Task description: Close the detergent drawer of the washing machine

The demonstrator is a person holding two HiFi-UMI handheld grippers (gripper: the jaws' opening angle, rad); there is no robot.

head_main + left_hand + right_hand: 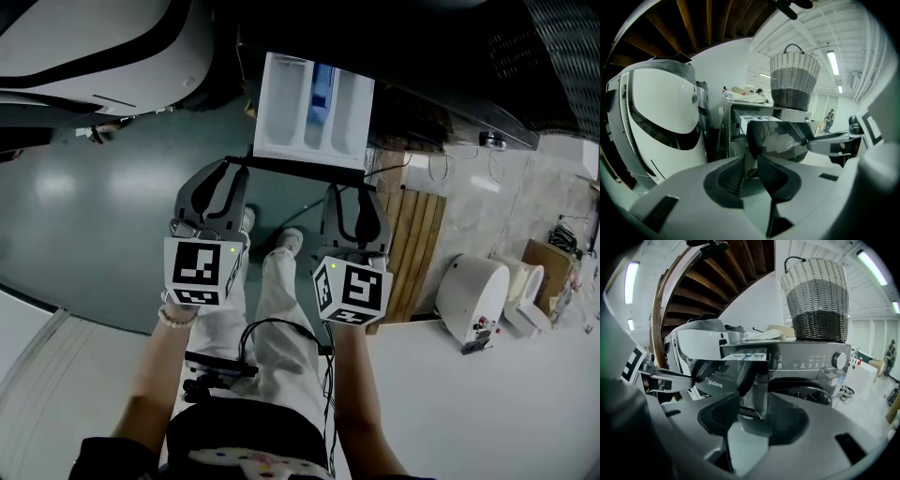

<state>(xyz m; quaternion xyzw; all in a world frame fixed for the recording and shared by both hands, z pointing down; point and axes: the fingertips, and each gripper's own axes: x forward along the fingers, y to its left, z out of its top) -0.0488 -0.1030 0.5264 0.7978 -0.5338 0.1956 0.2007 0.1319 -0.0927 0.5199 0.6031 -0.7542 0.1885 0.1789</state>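
The white detergent drawer (pixel 314 112) stands pulled out of the washing machine (pixel 806 362), its compartments showing from above. Its glossy dark front panel (pixel 300 166) runs across just ahead of both grippers. My left gripper (pixel 228 167) is at the panel's left end; in the left gripper view its jaws (pixel 749 171) are shut on the lower corner of the panel (pixel 783 138). My right gripper (pixel 354 190) is at the right end; there its jaws (pixel 754 416) stand apart with the panel's right edge (pixel 761 380) between them.
A wicker basket (pixel 815 296) sits on top of the machine. A large white appliance (pixel 661 117) stands close on the left. Wooden slats (pixel 412 244) lean at the right, with a white device (pixel 473 295) on the floor beyond. My legs are below the drawer.
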